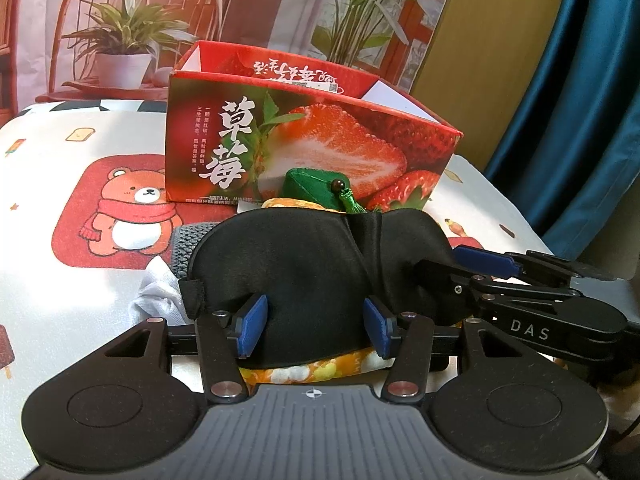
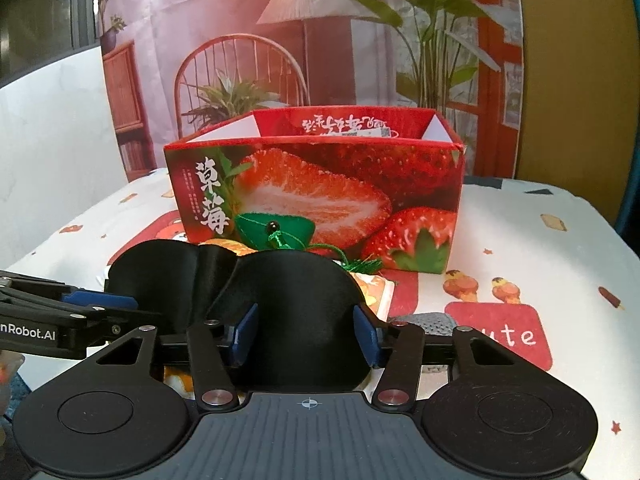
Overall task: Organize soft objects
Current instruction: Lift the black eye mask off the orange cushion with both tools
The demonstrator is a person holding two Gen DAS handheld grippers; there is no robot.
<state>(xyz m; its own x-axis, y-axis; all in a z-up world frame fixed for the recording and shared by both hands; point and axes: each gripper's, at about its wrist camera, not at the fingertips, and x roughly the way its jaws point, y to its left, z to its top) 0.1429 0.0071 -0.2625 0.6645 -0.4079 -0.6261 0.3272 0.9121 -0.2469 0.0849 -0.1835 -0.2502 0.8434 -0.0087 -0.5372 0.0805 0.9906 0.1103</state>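
where the left wrist view looks forward, the left gripper (image 1: 316,326) has its blue pads spread apart on either side of a black eye mask (image 1: 304,264), not pinching it. the mask lies on top of a heap of soft things: an orange floral fabric (image 1: 320,370) shows under its near edge, a grey knitted piece (image 1: 188,240) and a white cloth (image 1: 158,292) stick out at the left. behind it a green tasselled pouch (image 1: 316,188) sits against the strawberry box (image 1: 312,140), which stands open-topped on the bear-print tablecloth (image 1: 60,208); its inside is hidden by the front wall (only the red far wall and white flaps show). the right gripper (image 1: 460,268) reaches in from the right at the mask's far end; whether it grips cannot be told here.

from the right wrist view, the right gripper (image 2: 306,338) also has its pads apart, straddling the mask's (image 2: 288,304) right lobe. the left gripper (image 2: 100,304) enters from the left, one blue pad against the mask's other end. the pouch (image 2: 276,232) leans on the box (image 2: 316,196), whose contents cannot be seen. the heap under the mask is mostly covered.
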